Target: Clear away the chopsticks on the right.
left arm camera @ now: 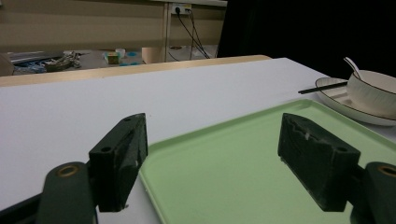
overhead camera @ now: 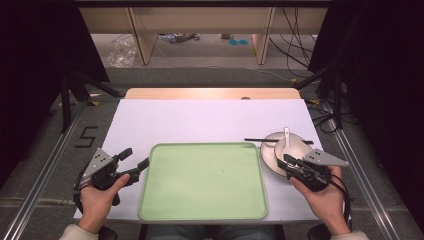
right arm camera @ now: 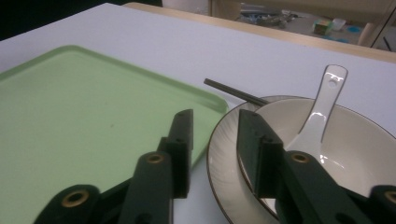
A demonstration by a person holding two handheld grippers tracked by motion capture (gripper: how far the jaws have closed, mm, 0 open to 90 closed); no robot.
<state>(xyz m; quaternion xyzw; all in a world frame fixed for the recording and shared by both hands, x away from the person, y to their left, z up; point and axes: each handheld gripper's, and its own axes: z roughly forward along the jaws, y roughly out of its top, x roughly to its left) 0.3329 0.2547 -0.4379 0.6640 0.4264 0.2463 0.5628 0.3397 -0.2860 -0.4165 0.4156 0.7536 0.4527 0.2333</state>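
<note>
On a white table (overhead camera: 200, 117), one green tray (overhead camera: 202, 182), one plate (overhead camera: 267, 159), one bowl (overhead camera: 295, 147), one white spoon (overhead camera: 286, 137) and a dark pair of chopsticks (overhead camera: 260, 140) are laid out between two hand-held grippers. Whether the chopsticks are two sticks or one cannot be made out; they read as a single dark line, and the far end is hidden behind the bowl.

At the table's right, the right gripper (right arm camera: 212, 128) has its jaws partly spread and astride the near edge of the crockery: one jaw hangs outside over the plate's rim (right arm camera: 219, 154), the other dips inside the bowl (right arm camera: 355, 154), the bowl's wall between them; contact with the pads cannot be told. Beyond the inner jaw, the spoon (right arm camera: 322, 107) lies with its scoop in the bowl, long axis running away from the jaws, handle end pointing up and off towards the table's far side.

At the left, the left gripper (left arm camera: 212, 140) has its jaws spread wide with nothing between the pads, straddling the tray's near corner (left arm camera: 154, 186). Each gripper's base is cut off by the bottom of its own view.
</note>
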